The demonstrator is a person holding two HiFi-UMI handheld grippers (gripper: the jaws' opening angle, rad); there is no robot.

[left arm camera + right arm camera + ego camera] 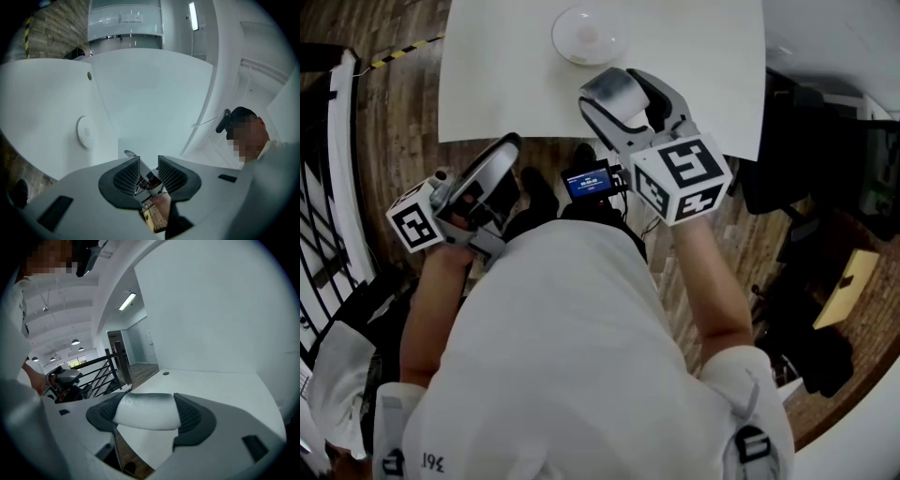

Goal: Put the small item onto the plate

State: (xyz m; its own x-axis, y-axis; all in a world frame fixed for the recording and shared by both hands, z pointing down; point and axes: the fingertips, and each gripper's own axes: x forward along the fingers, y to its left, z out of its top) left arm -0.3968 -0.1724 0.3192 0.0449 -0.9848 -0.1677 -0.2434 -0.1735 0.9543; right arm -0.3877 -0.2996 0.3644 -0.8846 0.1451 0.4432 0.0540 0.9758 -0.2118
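Observation:
The small item (614, 94) is a rounded white-and-grey piece. My right gripper (623, 86) is shut on it above the near edge of the white table (694, 56). In the right gripper view the small item (147, 411) fills the space between the two dark pads. The white plate (589, 36) lies on the table just beyond that gripper, and the left gripper view shows the plate (86, 132) as a small disc. My left gripper (508, 145) hangs off the table at the left, jaws almost together with only a thin slit, holding nothing.
A black stair railing (337, 169) runs along the left. A small device with a blue screen (588, 180) sits at my chest. Dark furniture (787, 187) and a yellow object (847, 281) stand right of the table. A cable hole (89, 75) marks the tabletop.

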